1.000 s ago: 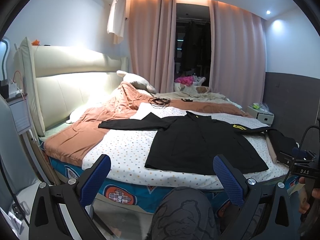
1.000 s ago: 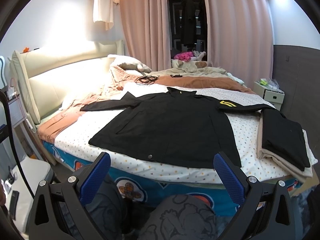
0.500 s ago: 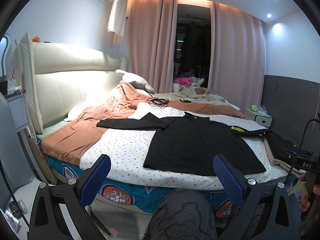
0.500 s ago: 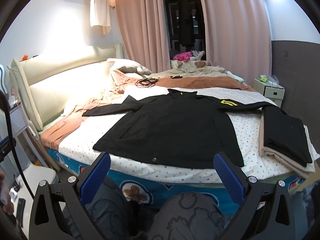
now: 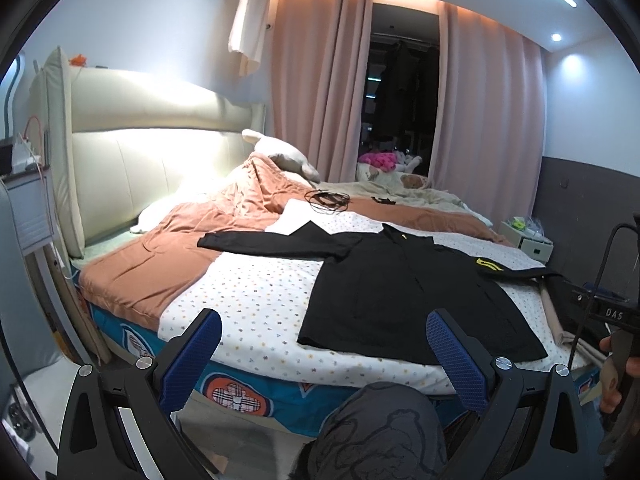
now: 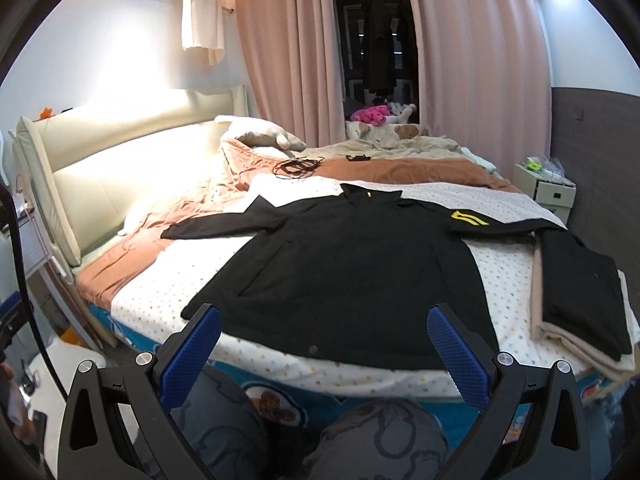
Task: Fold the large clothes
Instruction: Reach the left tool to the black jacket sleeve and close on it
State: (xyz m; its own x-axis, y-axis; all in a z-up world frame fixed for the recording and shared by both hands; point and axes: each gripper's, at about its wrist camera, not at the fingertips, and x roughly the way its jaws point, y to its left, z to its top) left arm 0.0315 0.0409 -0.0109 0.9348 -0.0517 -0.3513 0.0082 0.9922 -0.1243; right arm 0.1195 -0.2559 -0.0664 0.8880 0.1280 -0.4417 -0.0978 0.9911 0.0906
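A large black jacket [image 5: 400, 292] [image 6: 348, 276] lies spread flat on the dotted white sheet [image 5: 256, 292] of the bed, sleeves out to both sides, a yellow mark on its right sleeve [image 6: 470, 218]. My left gripper [image 5: 323, 360] is open and empty, held short of the bed's near edge, left of the jacket's hem. My right gripper [image 6: 324, 354] is also open and empty, just in front of the hem. A person's knees [image 6: 376, 436] show below both grippers.
A folded stack of black and beige clothes [image 6: 580, 292] lies on the bed's right side. Orange quilt [image 5: 172, 256], a cable coil [image 6: 296, 166], pillows and a padded headboard [image 5: 140, 160] lie left and beyond. A white nightstand [image 6: 548, 190] stands at the far right.
Both views have lifted and tilted slightly, so the bed sits a little lower and farther in frame. The jacket has not moved and both grippers stay open.
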